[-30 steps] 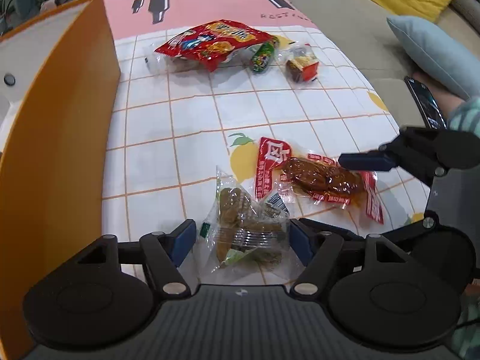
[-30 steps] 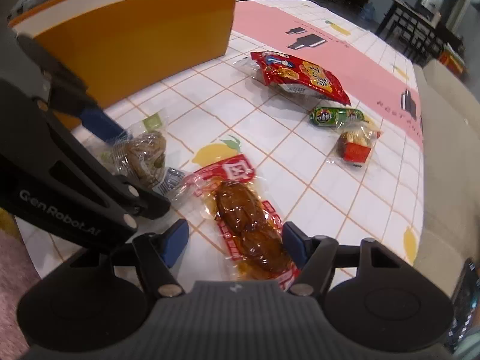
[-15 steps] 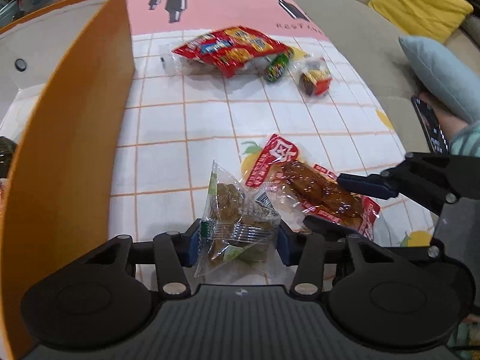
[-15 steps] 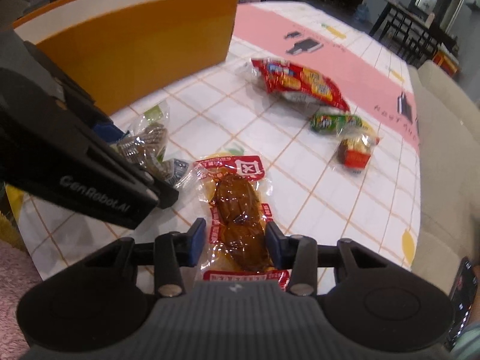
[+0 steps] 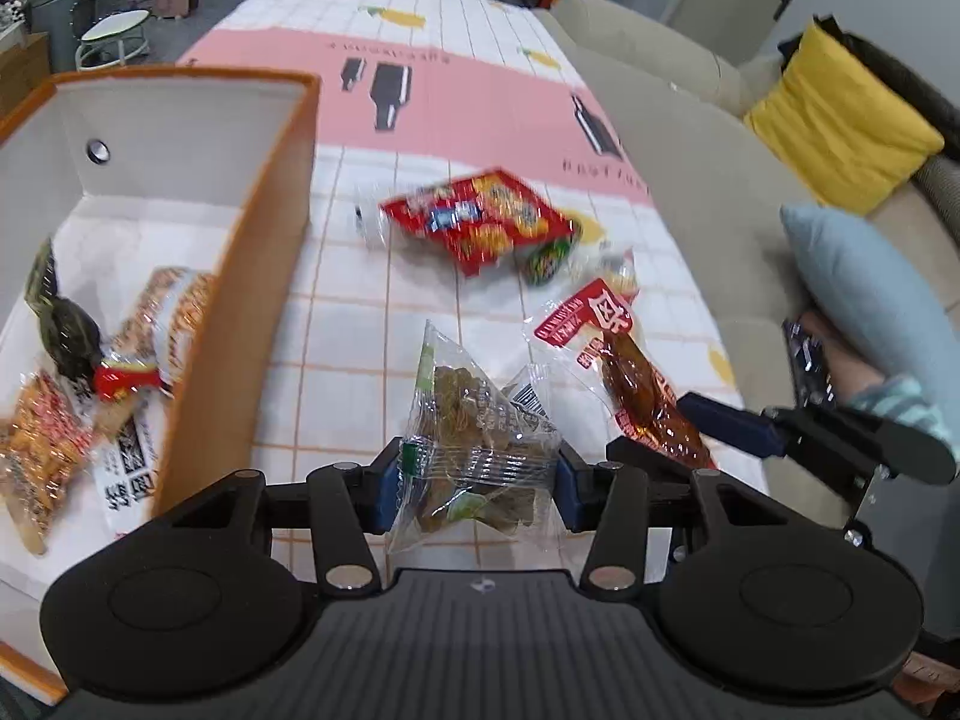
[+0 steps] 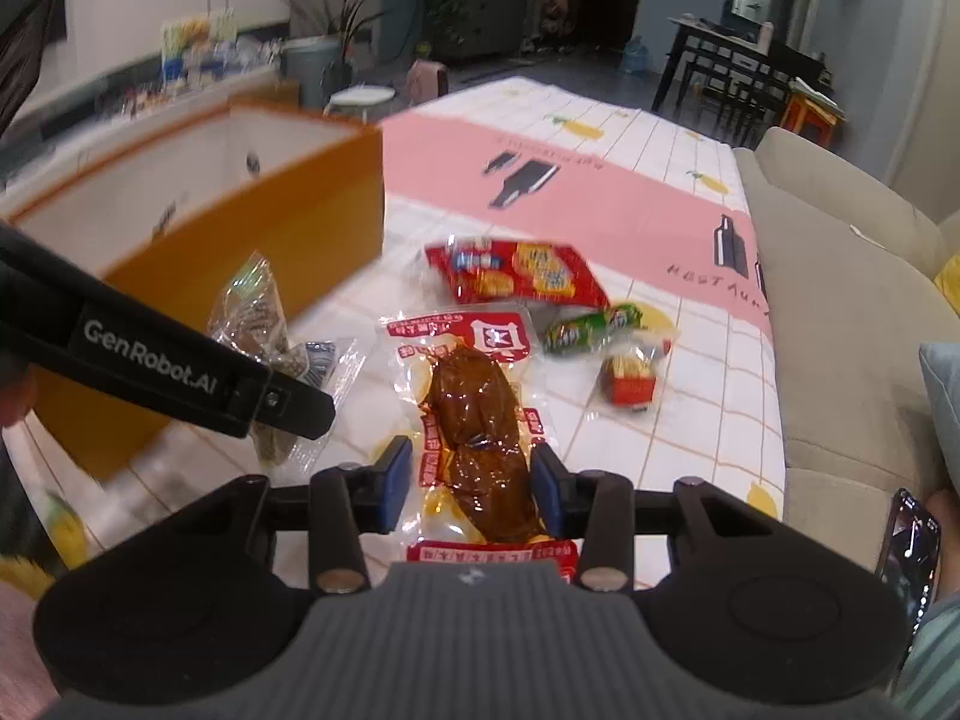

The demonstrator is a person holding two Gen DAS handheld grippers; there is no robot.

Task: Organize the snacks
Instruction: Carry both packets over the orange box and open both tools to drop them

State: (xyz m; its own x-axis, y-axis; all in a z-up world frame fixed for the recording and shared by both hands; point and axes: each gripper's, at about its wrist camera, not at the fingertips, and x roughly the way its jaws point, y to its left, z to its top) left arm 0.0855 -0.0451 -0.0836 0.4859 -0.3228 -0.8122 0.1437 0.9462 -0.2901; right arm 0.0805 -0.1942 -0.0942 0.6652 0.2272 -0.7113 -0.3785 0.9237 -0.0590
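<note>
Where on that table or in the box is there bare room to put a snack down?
Bare cloth lies between the orange box and the red snack bag, and on the pink band beyond. The box's far end is bare; its near end, with the orange-striped packets, is crowded.

My left view cuts the orange box (image 5: pixel 264 276) at its left and bottom edges, so I only get part of the snacks inside. The red packet (image 5: pixel 480 219) on the tablecloth is smeared by motion, its print unreadable. A small wrapped snack (image 5: pixel 621 267) behind the raised meat pouch (image 5: pixel 636 384) is mostly covered. On my right view, the box (image 6: pixel 252 240) is blurred, and the phone (image 6: pixel 909 546) runs off the right edge.
</note>
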